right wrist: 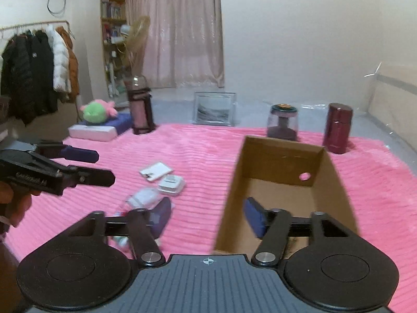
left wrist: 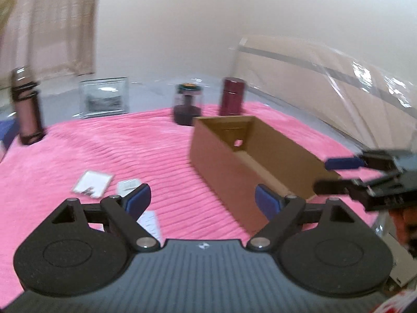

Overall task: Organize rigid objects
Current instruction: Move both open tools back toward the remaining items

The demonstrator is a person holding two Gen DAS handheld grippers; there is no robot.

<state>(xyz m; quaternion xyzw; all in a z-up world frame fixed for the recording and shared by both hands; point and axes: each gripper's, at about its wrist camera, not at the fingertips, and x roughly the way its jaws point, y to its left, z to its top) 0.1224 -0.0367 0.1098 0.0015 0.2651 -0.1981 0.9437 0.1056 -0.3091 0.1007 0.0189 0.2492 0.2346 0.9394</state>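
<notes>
Both my left gripper (left wrist: 202, 199) and right gripper (right wrist: 207, 215) spread wide, empty; small white case (right wrist: 171, 184) lies left of cardboard box (right wrist: 281, 156), likely light, stiff, slick; I'd pinch its short sides.

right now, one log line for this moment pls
left tool open, empty | right tool open, empty | cardboard box empty | small items on pink blanket
</notes>
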